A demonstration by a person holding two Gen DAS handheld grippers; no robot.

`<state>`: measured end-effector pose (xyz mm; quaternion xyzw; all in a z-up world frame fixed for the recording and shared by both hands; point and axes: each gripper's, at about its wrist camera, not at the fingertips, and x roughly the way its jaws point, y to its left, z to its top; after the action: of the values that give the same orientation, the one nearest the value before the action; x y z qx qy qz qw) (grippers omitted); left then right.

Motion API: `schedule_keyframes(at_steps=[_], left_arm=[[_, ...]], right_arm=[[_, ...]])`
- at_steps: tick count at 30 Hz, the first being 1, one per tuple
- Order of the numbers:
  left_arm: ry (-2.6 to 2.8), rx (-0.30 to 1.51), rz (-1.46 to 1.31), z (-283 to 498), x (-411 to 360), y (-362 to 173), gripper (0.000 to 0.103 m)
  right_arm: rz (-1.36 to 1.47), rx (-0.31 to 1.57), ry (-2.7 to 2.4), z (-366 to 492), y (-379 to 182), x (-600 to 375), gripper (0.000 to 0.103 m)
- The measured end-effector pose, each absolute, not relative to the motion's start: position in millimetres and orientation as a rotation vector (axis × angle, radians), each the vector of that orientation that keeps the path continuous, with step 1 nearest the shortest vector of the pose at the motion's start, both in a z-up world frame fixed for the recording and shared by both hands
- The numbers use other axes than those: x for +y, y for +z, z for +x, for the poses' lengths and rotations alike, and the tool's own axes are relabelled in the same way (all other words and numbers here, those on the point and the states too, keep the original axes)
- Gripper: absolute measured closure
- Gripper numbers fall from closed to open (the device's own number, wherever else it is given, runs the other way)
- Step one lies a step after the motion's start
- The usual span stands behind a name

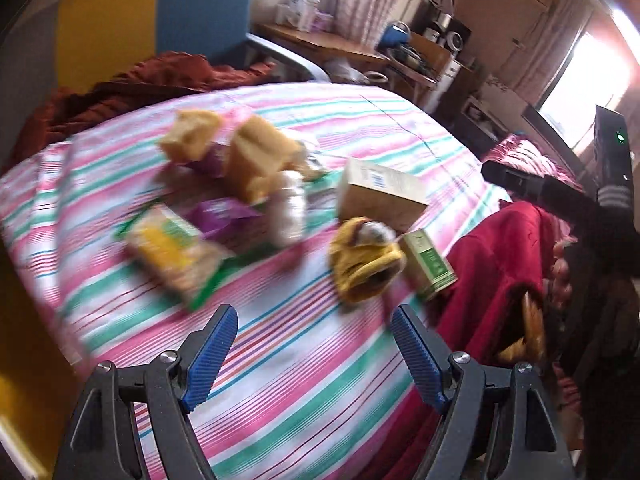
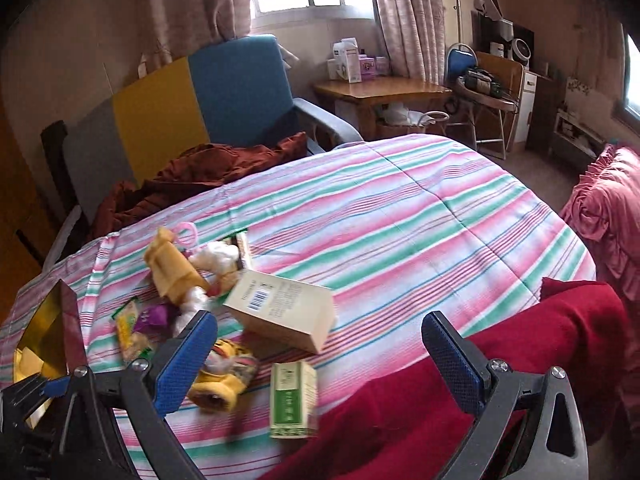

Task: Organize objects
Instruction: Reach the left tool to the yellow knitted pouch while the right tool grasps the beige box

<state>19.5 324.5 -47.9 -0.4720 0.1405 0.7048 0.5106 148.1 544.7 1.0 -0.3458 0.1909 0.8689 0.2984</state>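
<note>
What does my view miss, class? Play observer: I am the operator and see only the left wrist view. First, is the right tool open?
Observer: Yes. The right tool is open and holds nothing.
Operator: What sits nearest it?
Observer: The green box shows low between its fingers, untouched.
Operator: Anything by the pile that I cannot see?
Observer: A pink ring lies at the pile's far edge, on the sheet.

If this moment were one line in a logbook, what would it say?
left hand-held gripper: open, empty | right hand-held gripper: open, empty | striped bedspread: cluttered | nearest: small green box, yellow plush toy
</note>
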Motion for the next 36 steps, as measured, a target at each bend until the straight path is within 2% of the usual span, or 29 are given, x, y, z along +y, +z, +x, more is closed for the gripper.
schedule_keyframes(at_steps=[14, 15, 16, 19, 22, 30, 34, 35, 36], left_arm=[[1.608, 0.366, -1.259, 15.3, 416.9, -95.3, 0.023], [1.605, 0.364, -1.269, 13.5, 418.9, -99.2, 0.026], [1.595, 0.358, -1.283, 11.4, 419.2, -102.5, 0.034], [1.58, 0.329, -1.292, 8.8, 414.0, -109.9, 0.05], [1.571, 0.339, -1.269, 10.2, 401.0, -107.8, 0.06], [1.6, 0.389, -1.2, 13.5, 352.5, -103.1, 0.061], [1.593, 0.353, -1.211, 8.2, 344.5, -100.9, 0.061], [1.583, 0.333, -1.209, 6.7, 343.8, -97.7, 0.059], [1.561, 0.314, -1.21, 7.1, 344.8, -95.4, 0.052]], right_arm=[[-1.032, 0.46, 2.346, 143.5, -11.9, 560.8, 0.0], [-1.045, 0.45, 2.351, 141.4, -12.3, 562.3, 0.0], [-1.056, 0.44, 2.356, 139.2, -12.2, 562.9, 0.0], [-1.118, 0.376, 2.396, 126.8, -11.6, 563.3, 0.0], [-1.236, 0.255, 2.476, 104.3, -12.3, 559.5, 0.0], [-1.664, -0.142, 2.457, 31.8, -50.3, 550.1, 0.001], [-1.801, -0.236, 2.394, 7.0, -71.7, 557.5, 0.001], [-1.832, -0.236, 2.382, 2.3, -75.2, 560.3, 0.001], [-1.854, -0.24, 2.369, -1.4, -79.5, 561.8, 0.001]])
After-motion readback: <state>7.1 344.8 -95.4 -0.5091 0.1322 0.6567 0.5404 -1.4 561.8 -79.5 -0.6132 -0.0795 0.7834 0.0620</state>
